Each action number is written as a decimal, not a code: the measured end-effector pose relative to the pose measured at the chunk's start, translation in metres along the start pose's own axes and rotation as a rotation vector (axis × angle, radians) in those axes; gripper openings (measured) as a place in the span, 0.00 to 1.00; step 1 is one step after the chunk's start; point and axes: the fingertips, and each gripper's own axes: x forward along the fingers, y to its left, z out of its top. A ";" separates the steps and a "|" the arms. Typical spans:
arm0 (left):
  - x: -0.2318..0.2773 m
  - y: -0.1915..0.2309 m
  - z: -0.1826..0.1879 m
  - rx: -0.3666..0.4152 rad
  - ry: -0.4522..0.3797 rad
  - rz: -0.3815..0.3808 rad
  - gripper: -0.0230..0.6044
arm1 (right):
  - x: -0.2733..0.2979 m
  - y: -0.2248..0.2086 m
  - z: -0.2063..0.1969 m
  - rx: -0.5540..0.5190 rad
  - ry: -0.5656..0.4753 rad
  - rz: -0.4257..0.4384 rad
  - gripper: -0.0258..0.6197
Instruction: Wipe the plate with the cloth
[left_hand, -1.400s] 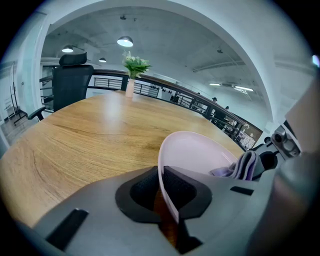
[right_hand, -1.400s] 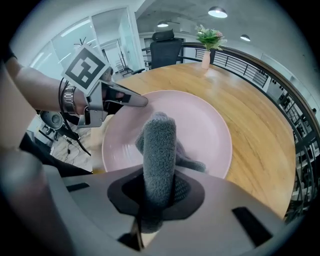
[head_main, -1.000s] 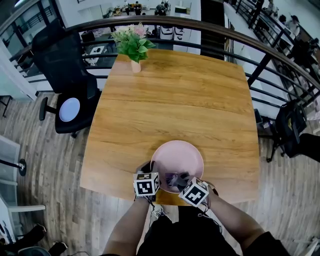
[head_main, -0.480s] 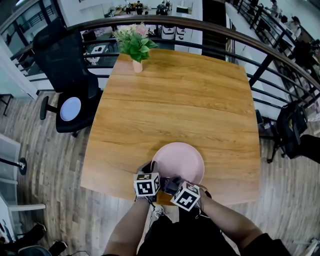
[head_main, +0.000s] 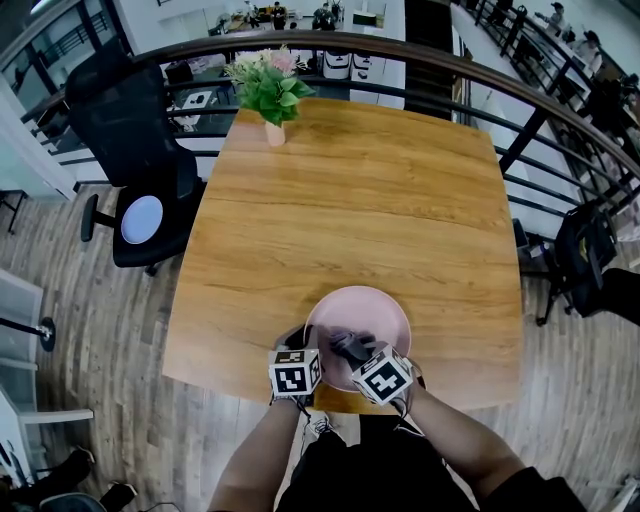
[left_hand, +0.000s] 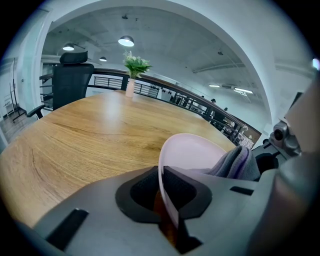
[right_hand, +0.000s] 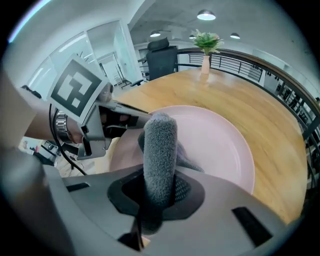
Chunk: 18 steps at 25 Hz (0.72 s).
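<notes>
A pale pink plate (head_main: 372, 312) lies at the near edge of the wooden table (head_main: 350, 200). My left gripper (head_main: 303, 345) is shut on the plate's near-left rim (left_hand: 167, 172); the rim runs edge-on between its jaws. My right gripper (head_main: 350, 348) is shut on a folded grey cloth (right_hand: 160, 150), whose end rests on the plate's surface (right_hand: 220, 145) near the left gripper. In the left gripper view the cloth (left_hand: 235, 162) bulges over the plate's right side. The cloth (head_main: 345, 345) shows as a dark lump on the plate's near part in the head view.
A small vase of flowers (head_main: 270, 95) stands at the table's far left corner. A black office chair (head_main: 130, 150) is left of the table. A dark metal railing (head_main: 520, 110) curves behind and to the right. The table's near edge lies just under the grippers.
My right gripper swung with the cloth toward the left and near the plate's front rim, then back up onto the plate's near-middle. The left gripper and the plate stayed put.
</notes>
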 end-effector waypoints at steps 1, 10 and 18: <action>0.000 0.000 0.000 0.001 -0.001 0.001 0.11 | 0.002 0.000 0.004 0.004 -0.003 0.006 0.12; 0.001 0.000 -0.001 -0.002 0.005 -0.004 0.11 | 0.019 -0.006 0.025 -0.028 0.018 0.026 0.12; 0.002 -0.002 -0.003 0.024 0.007 -0.006 0.11 | 0.016 -0.050 0.026 0.013 0.013 -0.034 0.12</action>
